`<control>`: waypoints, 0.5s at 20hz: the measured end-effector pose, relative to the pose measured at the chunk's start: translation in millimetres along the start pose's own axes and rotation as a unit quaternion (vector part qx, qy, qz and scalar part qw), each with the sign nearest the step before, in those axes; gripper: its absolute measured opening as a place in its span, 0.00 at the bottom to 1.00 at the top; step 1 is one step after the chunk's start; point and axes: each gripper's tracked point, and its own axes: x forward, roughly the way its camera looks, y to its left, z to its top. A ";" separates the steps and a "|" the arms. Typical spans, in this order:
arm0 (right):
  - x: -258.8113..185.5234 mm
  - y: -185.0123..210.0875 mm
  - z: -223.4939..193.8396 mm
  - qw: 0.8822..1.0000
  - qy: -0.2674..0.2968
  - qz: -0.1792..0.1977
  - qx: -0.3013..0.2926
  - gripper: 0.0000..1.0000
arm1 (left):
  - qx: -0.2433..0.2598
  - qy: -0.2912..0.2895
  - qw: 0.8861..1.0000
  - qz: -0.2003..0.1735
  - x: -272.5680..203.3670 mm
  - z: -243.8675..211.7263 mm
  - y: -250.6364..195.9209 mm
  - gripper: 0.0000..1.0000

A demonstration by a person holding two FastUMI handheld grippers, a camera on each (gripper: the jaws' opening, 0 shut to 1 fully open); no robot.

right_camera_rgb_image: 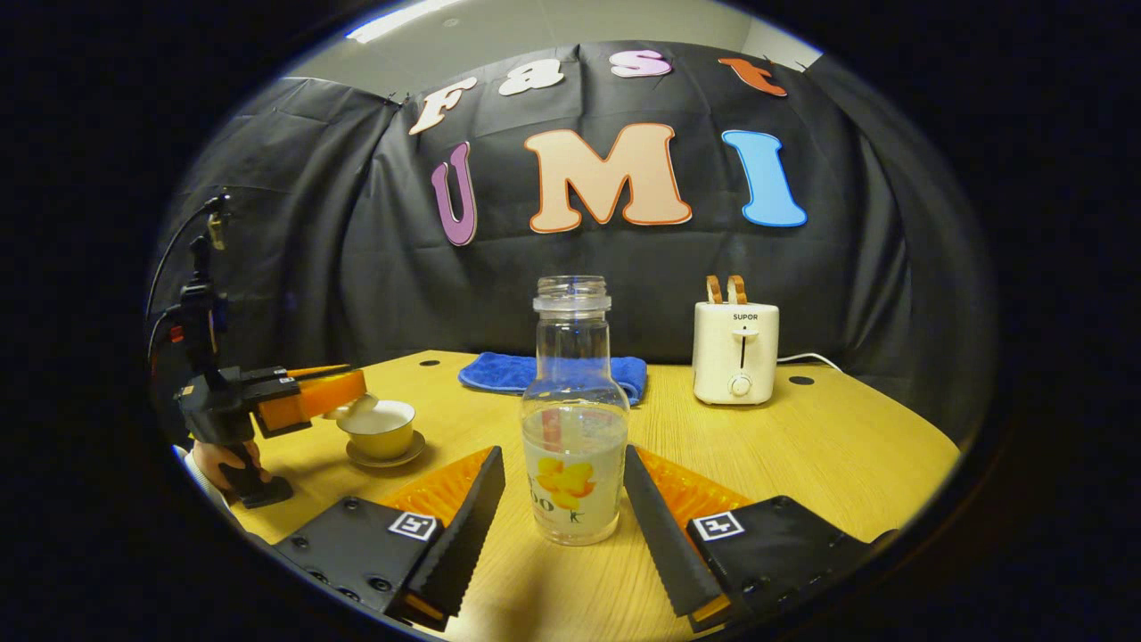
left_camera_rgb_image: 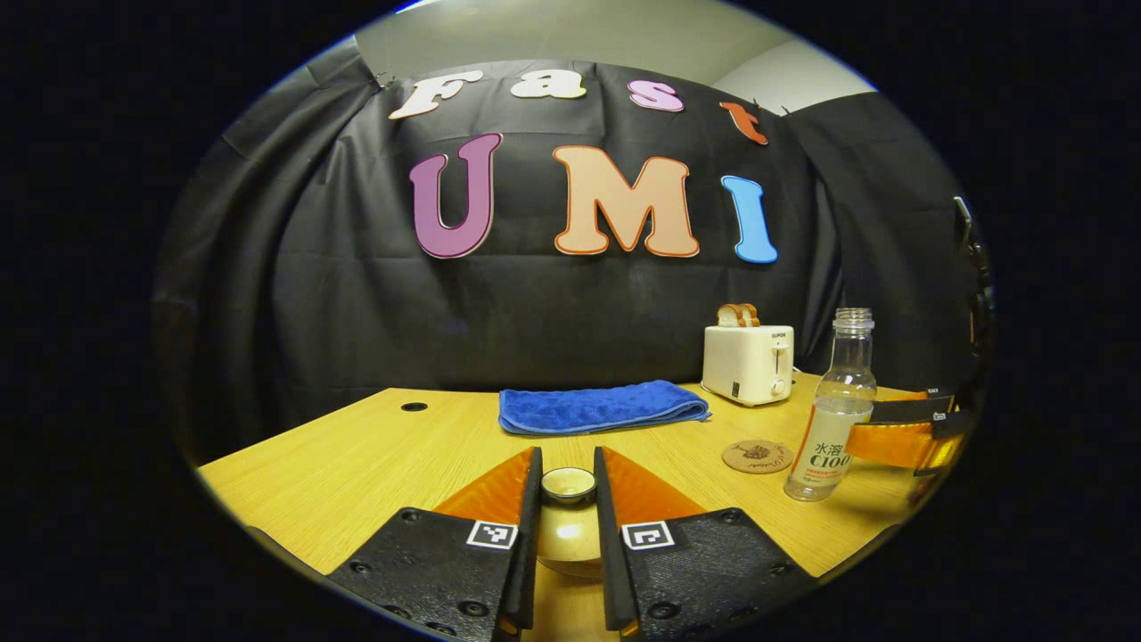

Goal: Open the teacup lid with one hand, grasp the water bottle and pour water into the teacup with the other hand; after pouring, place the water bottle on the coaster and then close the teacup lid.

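**Lid gripped and raised off the teacup, bottle framed by the open right gripper**

In the left gripper view, the left gripper (left_camera_rgb_image: pixel 568 499) is seen with its two fingers closed against the small round knob of the teacup lid (left_camera_rgb_image: pixel 568 486); the lid's glossy dome is seen just below, between the fingers. In the right gripper view the same gripper (right_camera_rgb_image: pixel 352 401) is seen at the far left, held by a hand (right_camera_rgb_image: pixel 223 462) low at the table edge, with the lid (right_camera_rgb_image: pixel 354 408) tilted and lifted above the left rim of the teacup (right_camera_rgb_image: pixel 381 427). The cup is thus uncovered, standing on its saucer (right_camera_rgb_image: pixel 385 458) on the wooden table (right_camera_rgb_image: pixel 847 446).

The right gripper (right_camera_rgb_image: pixel 563 499) is held with its jaws apart, one finger on each side of the water bottle (right_camera_rgb_image: pixel 571 419); a gap is seen between each finger and the glass, so the bottle is not gripped. The bottle stands upright on the table, uncapped, roughly a third full of clear liquid, with a flower printed on its label. In the left gripper view the bottle (left_camera_rgb_image: pixel 833 410) is seen to the right, with the right gripper (left_camera_rgb_image: pixel 900 437) just beside it, and the round cork coaster (left_camera_rgb_image: pixel 757 456) lies on the table just left of the bottle's base, apart from it.

At the far side of the table a folded blue towel (left_camera_rgb_image: pixel 602 406) is laid flat, and to its right a cream toaster (left_camera_rgb_image: pixel 748 361) is placed, with two slices of toast (left_camera_rgb_image: pixel 739 314) standing in its slots. A small round hole (left_camera_rgb_image: pixel 414 407) is seen in the tabletop at the far left.
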 end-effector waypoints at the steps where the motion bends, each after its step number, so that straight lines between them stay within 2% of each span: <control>1: 1.2 1.0 0.1 1.000 0.001 0.000 0.000 0.84 | 0.000 -0.001 1.000 0.001 -3.6 0.6 3.3 0.28; 10: 29.0 -0.8 -5.4 0.999 0.033 -0.007 -0.002 0.84 | 0.001 -0.001 0.999 0.041 -26.0 0.1 57.1 0.28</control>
